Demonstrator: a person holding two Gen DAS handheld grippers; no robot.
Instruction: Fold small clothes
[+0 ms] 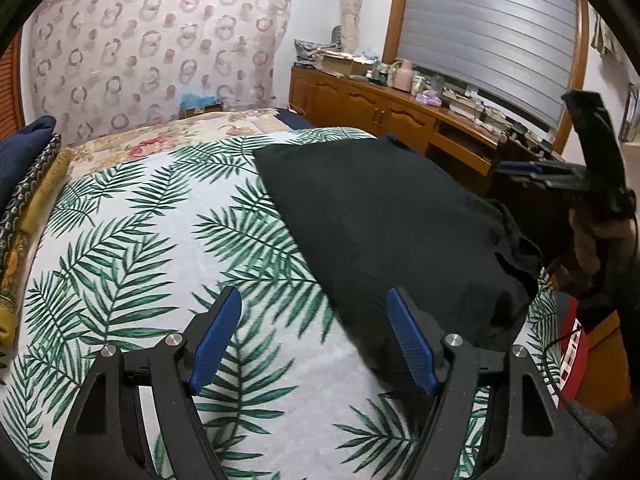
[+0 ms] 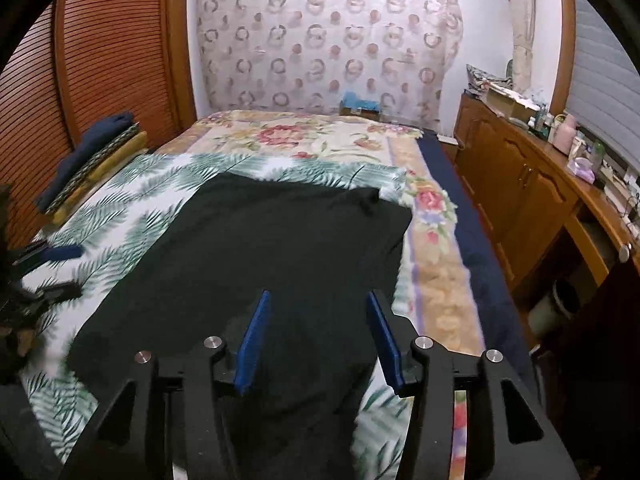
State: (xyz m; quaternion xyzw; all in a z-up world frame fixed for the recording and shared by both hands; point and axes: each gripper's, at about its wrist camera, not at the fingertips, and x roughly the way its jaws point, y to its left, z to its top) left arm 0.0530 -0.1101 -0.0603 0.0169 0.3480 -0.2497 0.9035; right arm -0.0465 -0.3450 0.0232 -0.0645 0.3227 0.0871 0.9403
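Note:
A black garment (image 1: 392, 220) lies flat on a palm-leaf sheet (image 1: 160, 240) on the bed; it also shows in the right wrist view (image 2: 280, 248). My left gripper (image 1: 314, 300) is open and empty, above the sheet at the garment's near left edge. My right gripper (image 2: 318, 300) is open and empty, just over the garment's near end. The right gripper also appears at the right edge of the left wrist view (image 1: 588, 184), beyond the garment's rumpled right corner. The left gripper shows at the left edge of the right wrist view (image 2: 56, 270).
A stack of folded clothes (image 2: 92, 156) lies at the bed's left side by a wooden slatted door (image 2: 100, 60). A floral blanket (image 2: 320, 136) covers the far bed. A cluttered wooden dresser (image 2: 532, 176) runs along the right wall.

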